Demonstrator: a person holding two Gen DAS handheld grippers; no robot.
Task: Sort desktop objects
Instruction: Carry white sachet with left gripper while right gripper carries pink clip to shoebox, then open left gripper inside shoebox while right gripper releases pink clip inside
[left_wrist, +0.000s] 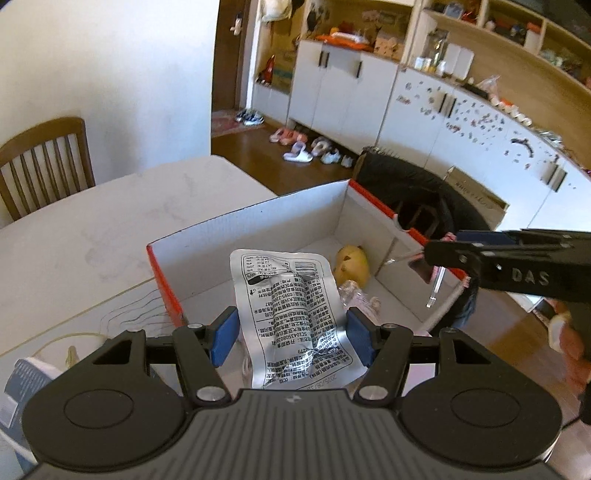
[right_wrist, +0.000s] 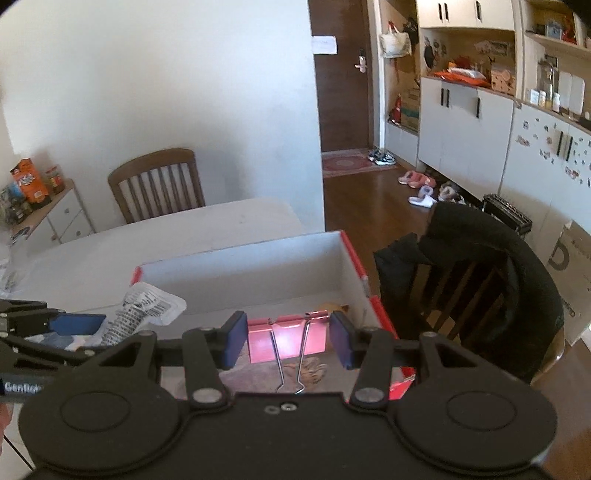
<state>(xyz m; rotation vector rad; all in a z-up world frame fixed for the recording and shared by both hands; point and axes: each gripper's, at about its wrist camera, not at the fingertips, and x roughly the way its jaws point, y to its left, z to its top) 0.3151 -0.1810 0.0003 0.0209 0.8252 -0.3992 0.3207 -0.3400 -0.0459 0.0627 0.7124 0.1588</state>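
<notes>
An open white box with red outer sides (left_wrist: 258, 218) stands on the table, also in the right wrist view (right_wrist: 243, 258). My left gripper (left_wrist: 291, 334) is shut on a silver foil packet (left_wrist: 291, 310) with printed text, held over the box's near end; the packet also shows in the right wrist view (right_wrist: 147, 306). My right gripper (right_wrist: 288, 341) is shut on a pink binder clip (right_wrist: 288, 339), wire handles hanging down, over the box's right side. The right gripper shows in the left wrist view (left_wrist: 436, 254). A yellow toy (left_wrist: 351, 264) lies in the box.
The white table (left_wrist: 92, 229) extends left and back. A wooden chair (right_wrist: 157, 184) stands behind it. A chair draped with a black coat (right_wrist: 480, 266) stands right of the box. A book and a cable (left_wrist: 26, 373) lie near the left edge. Cabinets line the far wall.
</notes>
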